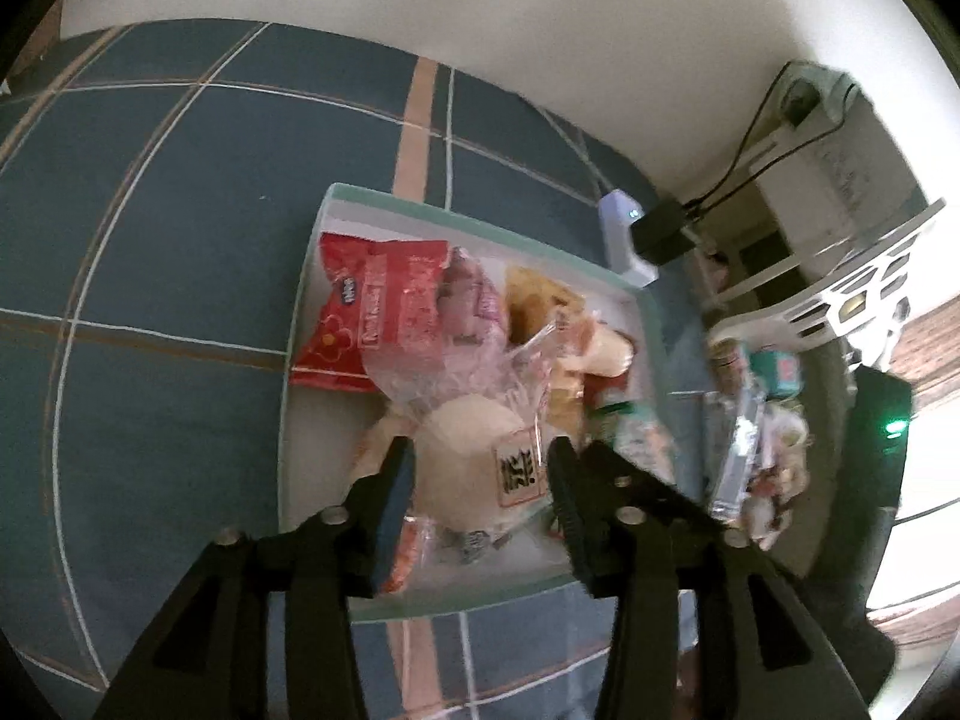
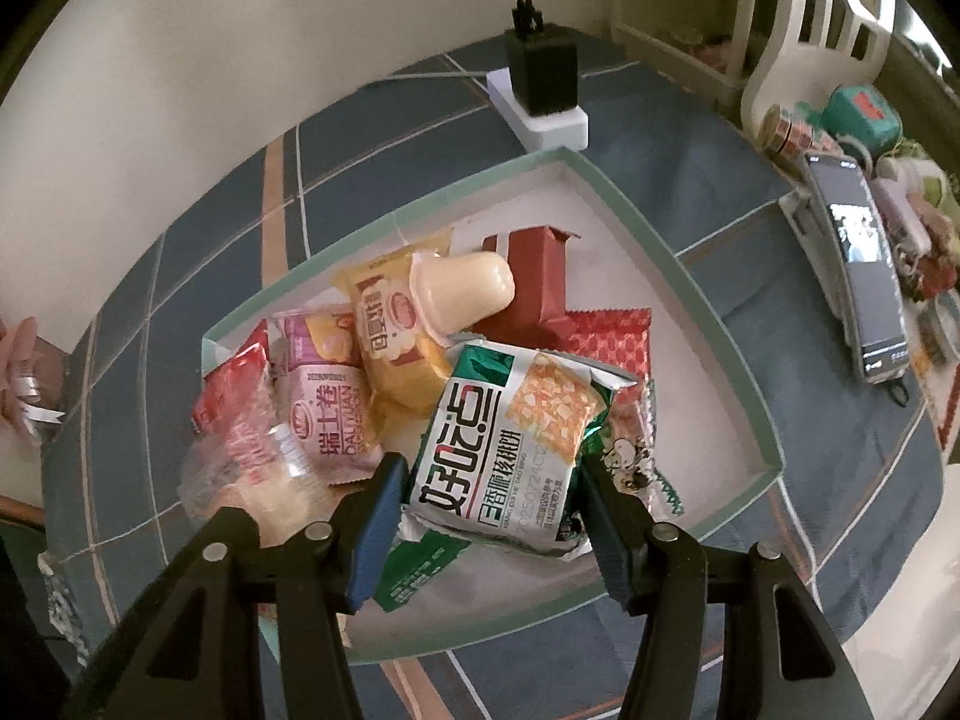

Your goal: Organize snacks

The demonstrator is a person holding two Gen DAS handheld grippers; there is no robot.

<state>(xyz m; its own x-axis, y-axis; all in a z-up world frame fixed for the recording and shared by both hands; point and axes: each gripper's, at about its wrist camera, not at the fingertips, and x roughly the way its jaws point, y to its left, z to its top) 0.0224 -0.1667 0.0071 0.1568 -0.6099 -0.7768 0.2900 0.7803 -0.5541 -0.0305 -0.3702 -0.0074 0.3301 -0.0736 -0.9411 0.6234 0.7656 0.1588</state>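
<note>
A shallow white tray with a pale green rim (image 1: 300,312) (image 2: 714,324) lies on a blue checked cloth and holds a heap of snacks. My left gripper (image 1: 480,468) stands over the tray, its jaws on both sides of a round pale bun in clear wrap (image 1: 468,450); I cannot tell if they press it. A red packet (image 1: 360,324) lies behind. My right gripper (image 2: 492,480) has its jaws against both sides of a green and white cracker packet (image 2: 510,438) above the heap. Beside it lie a pink roll packet (image 2: 324,396), a yellow packet (image 2: 390,330), a jelly cup (image 2: 462,294) and a brown bar (image 2: 534,276).
A white power strip with a black charger (image 2: 543,84) (image 1: 624,234) sits behind the tray near the wall. To the right are a phone (image 2: 858,264), a white basket (image 1: 864,276) and small clutter (image 1: 756,438). A hand (image 2: 18,360) shows at the far left.
</note>
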